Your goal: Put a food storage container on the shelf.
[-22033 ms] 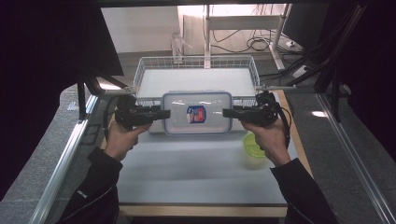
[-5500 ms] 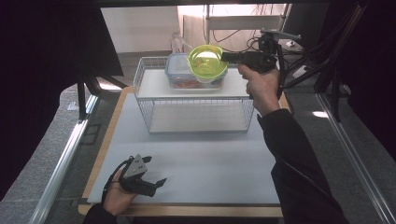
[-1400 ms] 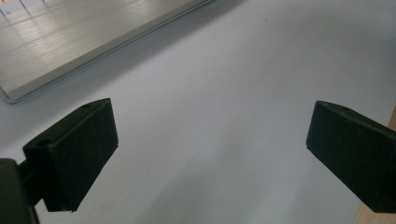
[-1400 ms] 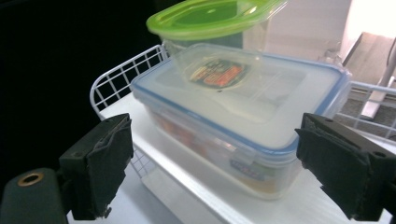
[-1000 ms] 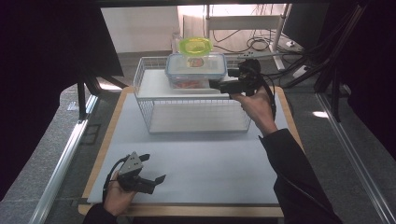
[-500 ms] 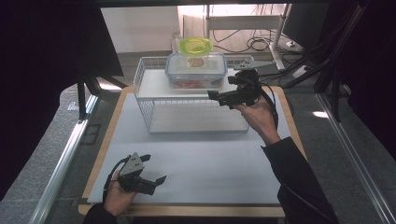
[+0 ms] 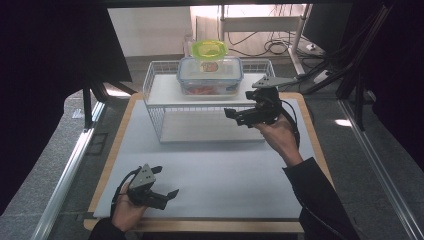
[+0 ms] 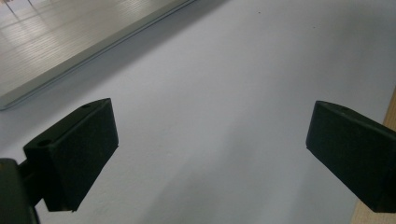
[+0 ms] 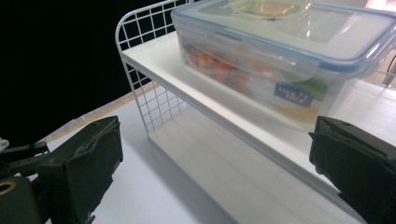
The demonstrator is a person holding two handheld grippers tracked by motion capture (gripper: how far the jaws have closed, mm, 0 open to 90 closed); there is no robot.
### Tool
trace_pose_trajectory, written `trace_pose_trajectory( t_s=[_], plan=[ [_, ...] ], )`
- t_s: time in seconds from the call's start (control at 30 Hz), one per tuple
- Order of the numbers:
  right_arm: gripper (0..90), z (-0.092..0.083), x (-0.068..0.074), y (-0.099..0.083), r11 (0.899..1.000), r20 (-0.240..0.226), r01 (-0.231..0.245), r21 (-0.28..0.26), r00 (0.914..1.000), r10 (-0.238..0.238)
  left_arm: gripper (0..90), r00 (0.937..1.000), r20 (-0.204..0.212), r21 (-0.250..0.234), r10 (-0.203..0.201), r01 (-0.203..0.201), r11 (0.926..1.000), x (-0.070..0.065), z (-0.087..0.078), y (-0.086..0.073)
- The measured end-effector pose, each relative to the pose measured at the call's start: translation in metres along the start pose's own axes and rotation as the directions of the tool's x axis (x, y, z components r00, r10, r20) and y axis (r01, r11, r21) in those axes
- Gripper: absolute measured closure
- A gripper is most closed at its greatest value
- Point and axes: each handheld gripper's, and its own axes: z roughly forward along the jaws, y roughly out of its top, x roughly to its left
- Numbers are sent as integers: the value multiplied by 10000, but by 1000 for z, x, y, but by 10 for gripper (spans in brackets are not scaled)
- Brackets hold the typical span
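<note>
Both grippers stand with jaws wide apart, empty. On the upper shelf of the white wire rack [image 7: 165, 92] sits the clear rectangular lidded plastic food box [image 7: 210, 75], long axis across the table, a yellow-green round bowl [image 7: 209, 48] on its lid. Nearer is the right gripper [image 7: 230, 114], just before the rack, box above and beyond. Well apart, the left gripper [image 7: 170, 196] rests near the table's front edge.

the green bowl [image 7: 209, 49] on the food box [image 7: 210, 75] hides its inside; the box's right end [image 9: 373, 42] is cut off in the right gripper view.
</note>
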Motion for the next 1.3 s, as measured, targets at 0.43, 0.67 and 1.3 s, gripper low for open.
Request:
trace_pose_trajectory(
  t_s=[0.43,0.67,1.3],
  plan=[
    [24,-4,8,-23,9991,78,388,169,9992,-389,21,10000,25,75,8,-8,10000,-1,1,0],
    [12,-6,12,-37,9980,145,506,377,9986,-512,21,10000,25,85,37,-37,10000,-1,1,0],
    [1,-15,15,-71,9963,505,440,732,9976,-477,21,9999,126,137,81,-83,9999,-1,1,0]
  ],
)
